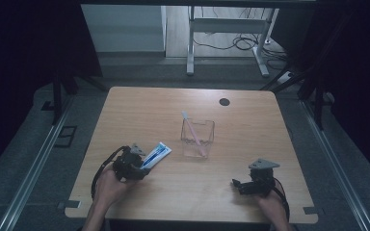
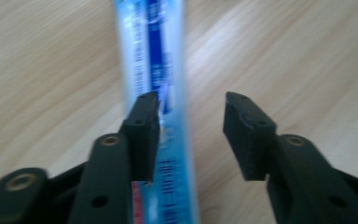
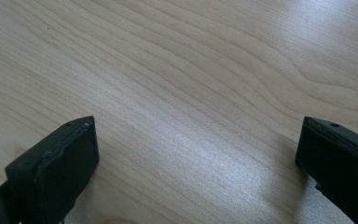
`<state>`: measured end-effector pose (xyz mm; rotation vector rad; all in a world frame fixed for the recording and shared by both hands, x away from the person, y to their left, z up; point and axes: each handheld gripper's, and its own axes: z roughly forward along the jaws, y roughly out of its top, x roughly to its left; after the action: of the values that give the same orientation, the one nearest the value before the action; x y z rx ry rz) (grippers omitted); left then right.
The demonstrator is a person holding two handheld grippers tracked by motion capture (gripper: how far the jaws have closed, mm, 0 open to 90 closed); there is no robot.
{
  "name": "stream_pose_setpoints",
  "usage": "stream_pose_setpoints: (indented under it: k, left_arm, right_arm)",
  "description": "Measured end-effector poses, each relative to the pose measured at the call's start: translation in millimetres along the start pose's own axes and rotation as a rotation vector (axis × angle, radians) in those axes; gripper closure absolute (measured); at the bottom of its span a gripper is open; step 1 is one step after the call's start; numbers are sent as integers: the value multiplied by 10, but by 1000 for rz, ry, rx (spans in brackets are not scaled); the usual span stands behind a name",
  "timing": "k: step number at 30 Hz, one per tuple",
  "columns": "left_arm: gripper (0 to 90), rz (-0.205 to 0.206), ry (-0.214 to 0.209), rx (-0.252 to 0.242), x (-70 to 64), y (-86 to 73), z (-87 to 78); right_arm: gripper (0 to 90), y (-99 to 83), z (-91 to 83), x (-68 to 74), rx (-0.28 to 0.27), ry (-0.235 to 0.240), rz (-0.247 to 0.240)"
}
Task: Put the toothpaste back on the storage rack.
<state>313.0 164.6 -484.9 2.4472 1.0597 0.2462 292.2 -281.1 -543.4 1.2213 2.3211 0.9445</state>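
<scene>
While fingers [image 2: 145,126] spread, toothpaste tube [image 2: 151,60] between.

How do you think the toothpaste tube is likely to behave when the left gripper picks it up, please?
The toothpaste tube lies flat and looks thin, so it is probably light and may sag beyond the left gripper. Its glossy skin could be slippery. One of the open fingers sits over the tube, so closing may nudge it sideways.

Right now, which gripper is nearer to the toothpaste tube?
Left. The left gripper is at the toothpaste tube, open jaws around it. The right gripper rests apart on bare table, beyond the clear cup.
</scene>
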Motion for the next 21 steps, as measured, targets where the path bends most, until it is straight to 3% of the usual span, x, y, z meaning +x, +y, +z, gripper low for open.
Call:
stream_pose_setpoints:
  k: [5, 9, 21]
  left_arm:
    - [463, -37, -10, 44, 107, 52, 58]
    - [417, -43, -24, 90, 158, 111, 118]
    - [340, 15, -26, 254, 181, 417, 292]
  right_arm:
    - [0, 0, 0, 0, 0, 0, 1]
    - [0, 0, -1, 1, 1, 1, 2]
    - [0, 0, 0, 0, 0, 0, 1]
